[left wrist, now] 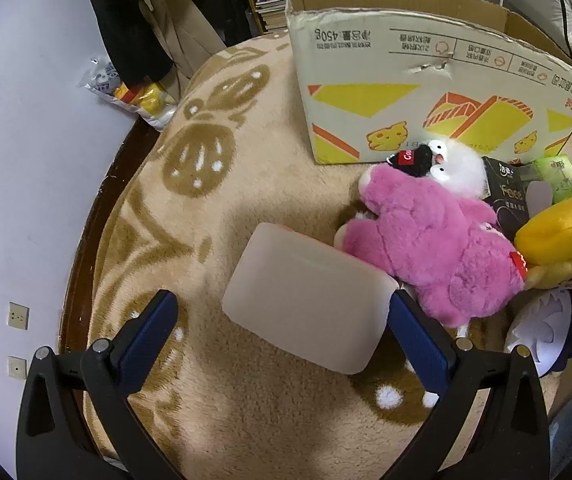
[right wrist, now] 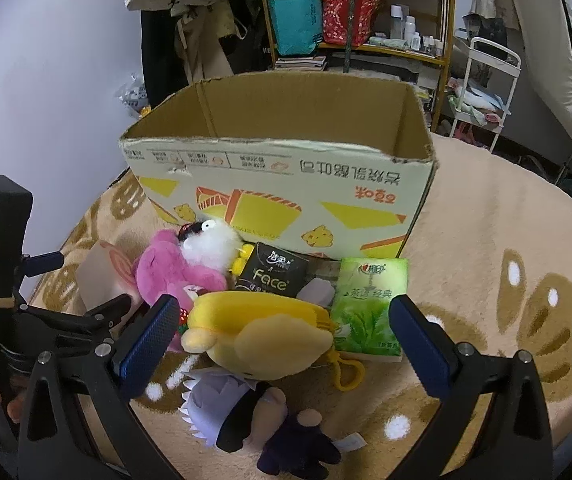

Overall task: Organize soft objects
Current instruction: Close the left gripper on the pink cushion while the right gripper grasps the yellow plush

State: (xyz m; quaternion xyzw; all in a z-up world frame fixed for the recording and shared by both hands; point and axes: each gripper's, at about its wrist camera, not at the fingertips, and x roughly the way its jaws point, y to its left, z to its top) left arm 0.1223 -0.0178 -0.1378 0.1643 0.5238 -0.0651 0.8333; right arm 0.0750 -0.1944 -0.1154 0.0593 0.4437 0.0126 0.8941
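A heap of soft toys lies on a beige blanket (left wrist: 269, 184) with a brown pattern, just in front of an open cardboard box (right wrist: 286, 184) printed with yellow shapes. A pink plush (left wrist: 438, 248) sprawls at the left of the heap, a white fluffy toy (left wrist: 460, 170) with big eyes pressed against its head and close against the box wall. To the right of the pink plush lies a yellow plush (right wrist: 261, 336) with a yellow clip, and below that a doll (right wrist: 245, 412) with pale spiky hair and dark clothes. Between the toys and the box are a black tissue pack (right wrist: 273, 276) marked "Face" and a green tissue pack (right wrist: 370, 304), side by side on the blanket.

The left hand-held gripper (left wrist: 281, 344) hovers low over the blanket with its blue-padded fingers (left wrist: 145, 340) wide apart; a frosted white pack (left wrist: 306, 300) lies between them, its right corner just beside the right finger, though contact cannot be confirmed. The pack's far edge touches the pink plush.

The right hand-held gripper (right wrist: 281, 344) is likewise spread, its fingers flanking the yellow plush and the green pack without closing on either.

Beyond the blanket stand a white wall (left wrist: 25, 140), hanging clothes (right wrist: 189, 28), a yellow-framed shelf (right wrist: 366, 8) holding teal and red bags, and a white trolley (right wrist: 482, 88).
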